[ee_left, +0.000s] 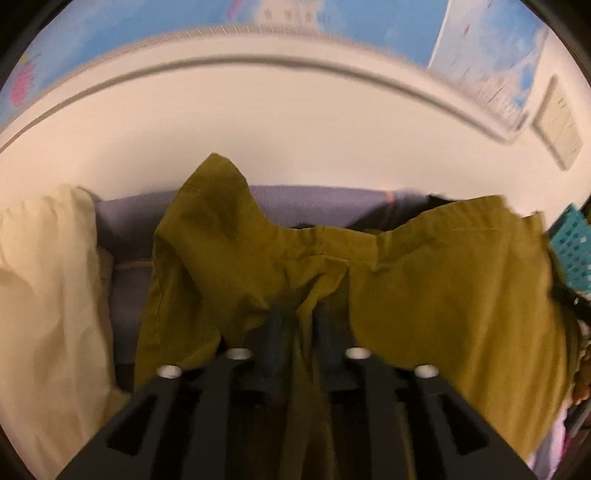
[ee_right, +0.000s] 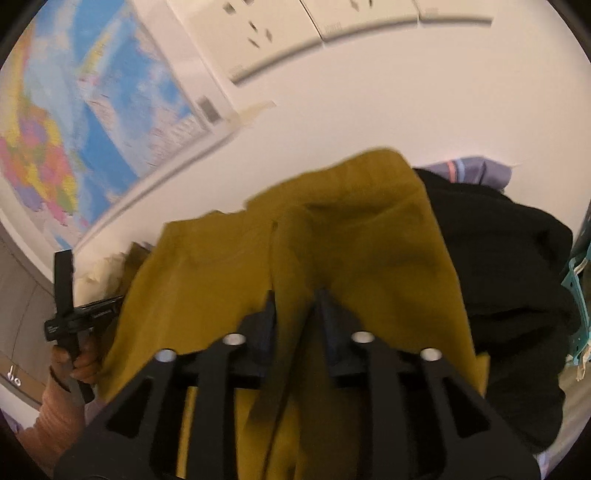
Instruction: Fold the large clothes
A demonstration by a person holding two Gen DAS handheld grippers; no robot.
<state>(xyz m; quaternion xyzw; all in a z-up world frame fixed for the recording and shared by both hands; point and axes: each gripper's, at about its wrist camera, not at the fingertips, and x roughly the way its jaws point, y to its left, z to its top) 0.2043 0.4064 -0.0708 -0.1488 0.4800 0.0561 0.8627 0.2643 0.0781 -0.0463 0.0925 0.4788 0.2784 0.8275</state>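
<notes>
txt: none legible | wall map (ee_right: 110, 110) print too blurred

Cream wall (ee_left: 258, 122) — map poster (ee_right: 110, 110), sockets (ee_right: 258, 29) above.

We saw matt, creased olive cloth garment (ee_left: 424, 280), matt black plastic grippers with shiny metal bolts (ee_left: 355, 353), and a glossy paper map (ee_right: 122, 110).

Blurred wall map (ee_right: 110, 122); gripped mustard garment (ee_left: 424, 280) edge perhaps hidden.
</notes>
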